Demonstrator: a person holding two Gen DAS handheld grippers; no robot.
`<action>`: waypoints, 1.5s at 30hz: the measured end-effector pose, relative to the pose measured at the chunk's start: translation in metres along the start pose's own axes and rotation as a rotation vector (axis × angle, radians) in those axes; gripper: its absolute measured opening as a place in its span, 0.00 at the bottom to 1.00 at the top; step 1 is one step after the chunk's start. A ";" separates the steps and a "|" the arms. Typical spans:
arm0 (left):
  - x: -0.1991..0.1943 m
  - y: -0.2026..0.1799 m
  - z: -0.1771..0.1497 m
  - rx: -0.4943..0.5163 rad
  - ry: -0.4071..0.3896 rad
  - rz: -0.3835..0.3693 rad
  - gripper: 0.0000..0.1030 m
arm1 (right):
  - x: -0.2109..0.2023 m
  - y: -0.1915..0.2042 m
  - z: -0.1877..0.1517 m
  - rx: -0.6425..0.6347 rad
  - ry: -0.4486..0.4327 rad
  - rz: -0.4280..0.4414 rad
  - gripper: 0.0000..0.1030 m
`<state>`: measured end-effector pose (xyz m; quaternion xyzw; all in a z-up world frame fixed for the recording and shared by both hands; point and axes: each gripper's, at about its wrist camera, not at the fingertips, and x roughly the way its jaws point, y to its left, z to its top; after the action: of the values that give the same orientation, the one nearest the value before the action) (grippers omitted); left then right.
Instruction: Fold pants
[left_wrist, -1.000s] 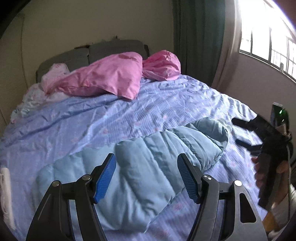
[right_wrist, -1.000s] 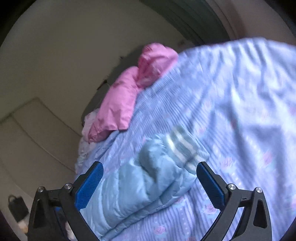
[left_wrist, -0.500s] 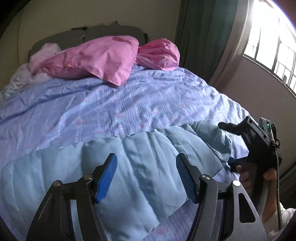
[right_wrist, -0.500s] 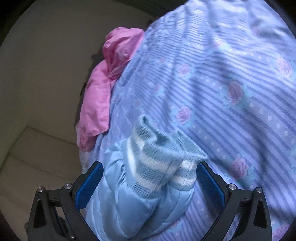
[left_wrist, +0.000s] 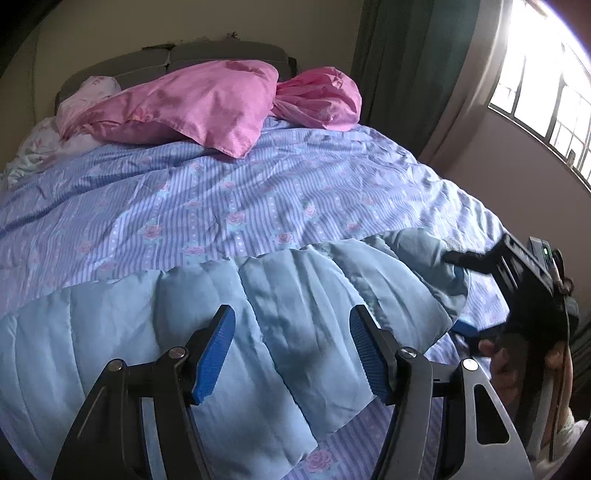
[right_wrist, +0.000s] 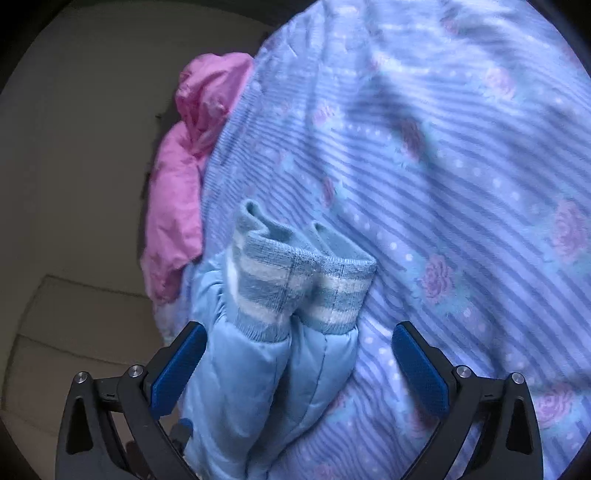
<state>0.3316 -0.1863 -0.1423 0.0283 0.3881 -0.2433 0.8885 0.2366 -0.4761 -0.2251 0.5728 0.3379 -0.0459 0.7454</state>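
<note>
Light blue quilted pants (left_wrist: 207, 325) lie across the near part of the bed. My left gripper (left_wrist: 291, 347) is open just above their middle, touching nothing. The right gripper shows at the right of the left wrist view (left_wrist: 461, 291), open at the pants' right end. In the right wrist view my right gripper (right_wrist: 295, 365) is open, its jaws on either side of the two leg ends (right_wrist: 266, 384), whose striped knit cuffs (right_wrist: 299, 280) lie side by side.
The bed has a blue-purple striped floral sheet (left_wrist: 258, 199). Pink pillows (left_wrist: 192, 103) lie at the headboard. A green curtain (left_wrist: 406, 55) and a window (left_wrist: 546, 92) are at the right, next to the wall.
Both grippers have moved closer to the pants. The right gripper came down from above the bed until its open jaws straddle the cuffed leg ends. Both stayed open.
</note>
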 end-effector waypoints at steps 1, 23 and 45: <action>0.000 0.000 0.000 0.002 0.001 0.002 0.61 | 0.003 0.003 0.002 0.002 -0.002 -0.001 1.00; 0.021 -0.013 -0.006 0.058 0.055 -0.032 0.20 | -0.005 0.042 0.008 -0.331 -0.149 -0.129 0.36; 0.043 0.001 -0.014 0.050 0.182 -0.044 0.02 | -0.060 0.143 -0.047 -0.717 -0.278 -0.151 0.35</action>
<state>0.3474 -0.1999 -0.1825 0.0638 0.4614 -0.2687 0.8431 0.2344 -0.4050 -0.0796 0.2378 0.2694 -0.0569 0.9315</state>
